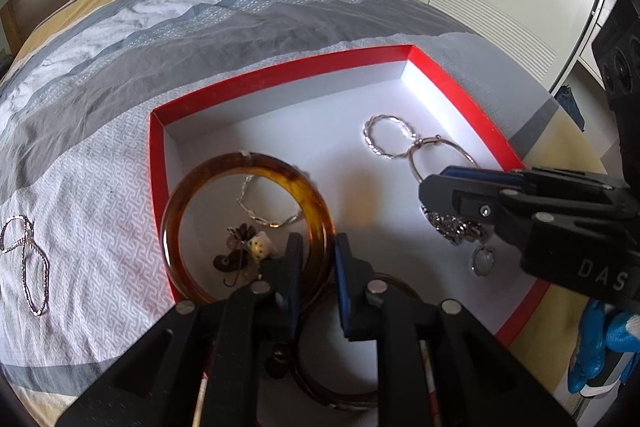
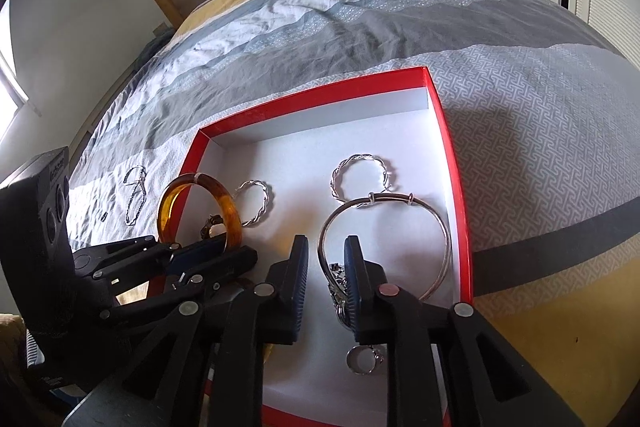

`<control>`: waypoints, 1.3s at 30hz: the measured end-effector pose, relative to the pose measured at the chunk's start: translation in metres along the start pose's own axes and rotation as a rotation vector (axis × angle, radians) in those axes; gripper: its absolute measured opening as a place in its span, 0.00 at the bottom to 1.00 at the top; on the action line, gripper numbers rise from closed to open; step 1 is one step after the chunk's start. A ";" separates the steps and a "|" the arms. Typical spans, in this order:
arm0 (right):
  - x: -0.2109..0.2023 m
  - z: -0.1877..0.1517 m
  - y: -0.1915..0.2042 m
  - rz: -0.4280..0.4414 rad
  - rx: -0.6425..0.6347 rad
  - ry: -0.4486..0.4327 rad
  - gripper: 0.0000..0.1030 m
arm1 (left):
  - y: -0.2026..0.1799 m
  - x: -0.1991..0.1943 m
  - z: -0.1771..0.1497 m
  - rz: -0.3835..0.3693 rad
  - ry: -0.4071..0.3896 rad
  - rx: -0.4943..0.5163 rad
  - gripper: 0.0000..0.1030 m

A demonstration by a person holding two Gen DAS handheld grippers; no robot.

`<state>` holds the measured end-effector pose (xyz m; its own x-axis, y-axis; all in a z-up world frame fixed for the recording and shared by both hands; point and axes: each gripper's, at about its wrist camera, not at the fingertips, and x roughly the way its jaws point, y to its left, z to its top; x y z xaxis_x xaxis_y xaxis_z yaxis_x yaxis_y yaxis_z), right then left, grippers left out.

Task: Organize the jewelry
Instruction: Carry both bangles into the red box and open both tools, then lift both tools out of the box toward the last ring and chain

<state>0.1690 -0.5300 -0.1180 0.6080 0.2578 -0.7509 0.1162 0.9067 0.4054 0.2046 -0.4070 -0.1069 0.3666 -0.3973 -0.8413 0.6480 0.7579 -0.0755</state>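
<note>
A red-rimmed box (image 1: pixel 280 67) with a white floor lies on the bed and holds several pieces. An amber bangle (image 1: pixel 208 183) stands on edge by the box's left wall. Its rim passes between the fingers of my left gripper (image 1: pixel 318 241), which stand slightly apart from it. My right gripper (image 2: pixel 326 247) is open low over the box floor. A pile of silver chain (image 2: pixel 338 277) lies against its right finger, and the thin silver bangle (image 2: pixel 400 203) curves through the gap. From the left wrist view, the right gripper (image 1: pixel 432 187) hangs just above that chain (image 1: pixel 456 227) and its oval pendant (image 1: pixel 482 261).
Also in the box are two twisted silver bracelets (image 2: pixel 362 175) (image 2: pixel 256 203), small dark charms (image 1: pixel 244 251) and a dark bangle (image 1: pixel 340 347) under my left gripper. A silver chain (image 1: pixel 28 267) lies on the bedspread left of the box. A blue-gloved hand (image 1: pixel 600 343) shows at lower right.
</note>
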 end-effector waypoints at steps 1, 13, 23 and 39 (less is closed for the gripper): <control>-0.001 0.000 0.000 0.004 0.001 -0.001 0.23 | 0.000 0.000 0.000 -0.003 0.000 -0.001 0.16; -0.010 0.001 0.000 0.010 0.040 -0.016 0.42 | 0.004 -0.010 -0.003 -0.021 -0.005 -0.027 0.23; -0.034 -0.003 -0.002 -0.004 0.071 -0.059 0.44 | 0.000 -0.031 -0.001 -0.049 -0.024 -0.031 0.26; -0.121 -0.039 0.005 -0.053 0.152 -0.163 0.47 | -0.012 -0.094 -0.012 -0.227 -0.046 -0.029 0.32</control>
<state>0.0654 -0.5435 -0.0460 0.7154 0.1429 -0.6840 0.2609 0.8534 0.4512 0.1546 -0.3722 -0.0337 0.2443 -0.5821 -0.7755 0.6981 0.6607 -0.2760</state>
